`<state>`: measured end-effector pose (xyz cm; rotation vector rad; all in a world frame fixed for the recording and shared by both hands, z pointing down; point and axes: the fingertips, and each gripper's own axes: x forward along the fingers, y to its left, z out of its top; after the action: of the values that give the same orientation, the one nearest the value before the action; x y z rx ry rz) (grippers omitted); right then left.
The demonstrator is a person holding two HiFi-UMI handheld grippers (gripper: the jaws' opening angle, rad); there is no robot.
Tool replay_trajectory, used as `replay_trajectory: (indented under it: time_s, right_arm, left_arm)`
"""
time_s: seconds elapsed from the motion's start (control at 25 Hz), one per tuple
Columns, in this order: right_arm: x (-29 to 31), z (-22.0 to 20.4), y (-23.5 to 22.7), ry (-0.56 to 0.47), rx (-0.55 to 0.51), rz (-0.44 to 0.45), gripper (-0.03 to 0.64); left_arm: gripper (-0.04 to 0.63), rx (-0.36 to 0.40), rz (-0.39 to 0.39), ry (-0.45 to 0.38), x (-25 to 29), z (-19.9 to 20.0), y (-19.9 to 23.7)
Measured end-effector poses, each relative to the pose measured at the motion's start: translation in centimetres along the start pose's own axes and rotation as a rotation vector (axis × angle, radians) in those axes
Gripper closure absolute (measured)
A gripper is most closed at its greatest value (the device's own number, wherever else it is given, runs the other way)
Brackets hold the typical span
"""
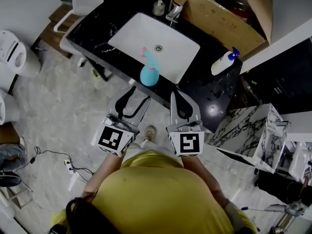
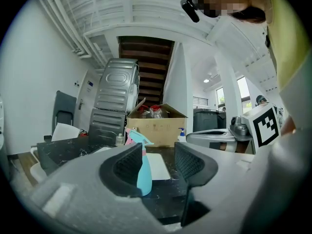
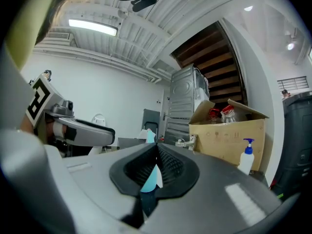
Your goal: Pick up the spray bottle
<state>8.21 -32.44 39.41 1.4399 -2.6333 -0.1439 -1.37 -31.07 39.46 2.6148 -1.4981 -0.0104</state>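
A turquoise spray bottle [image 1: 149, 71] with a pink trigger stands upright at the front rim of the white sink [image 1: 173, 57], set in a black marble counter [image 1: 217, 89]. My left gripper [image 1: 139, 95] is just short of the bottle, level, jaws open and empty. In the left gripper view the spray bottle [image 2: 143, 172] shows beyond the gap, close to the left pad of the left gripper [image 2: 158, 164]. My right gripper [image 1: 178, 97] sits beside it, to the bottle's right, tips together with nothing held. In the right gripper view the spray bottle [image 3: 147, 136] peeks over the shut right gripper [image 3: 157, 152].
A white pump bottle [image 1: 223, 62] lies near the counter's right end. A cardboard box [image 1: 219, 13] stands behind the faucet [image 1: 174, 12], with a small bottle [image 1: 159, 7] to its left. A marble-patterned cabinet [image 1: 253, 130] is at the right, cables [image 1: 53, 155] on the floor.
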Motion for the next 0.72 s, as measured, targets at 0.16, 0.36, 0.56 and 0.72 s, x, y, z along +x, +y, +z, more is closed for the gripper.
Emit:
replay_trajectory:
  time_s: [0.16, 0.36, 0.56, 0.72]
  right_arm:
    - [1.0, -0.4, -0.7, 0.005, -0.007, 0.005, 0.617]
    - [1.7, -0.3, -0.8, 0.008, -0.020, 0.001, 0.617]
    - [2.4, -0.2, -1.2, 0.017, -0.026, -0.023, 0.617]
    - [2.9, -0.4, -1.5, 0.029, -0.009, -0.052, 0.617]
  left_arm:
    - [0.376, 0.000, -0.001, 0.009, 1.1, -0.3, 0.4]
    - [0.356, 0.010, -0.003, 0.014, 2.1, -0.6, 1.2]
    - [0.336, 0.023, -0.031, 0.033, 3.1, -0.6, 1.6]
    - [0.324, 0.056, -0.042, 0.054, 3.8, -1.0, 2.5]
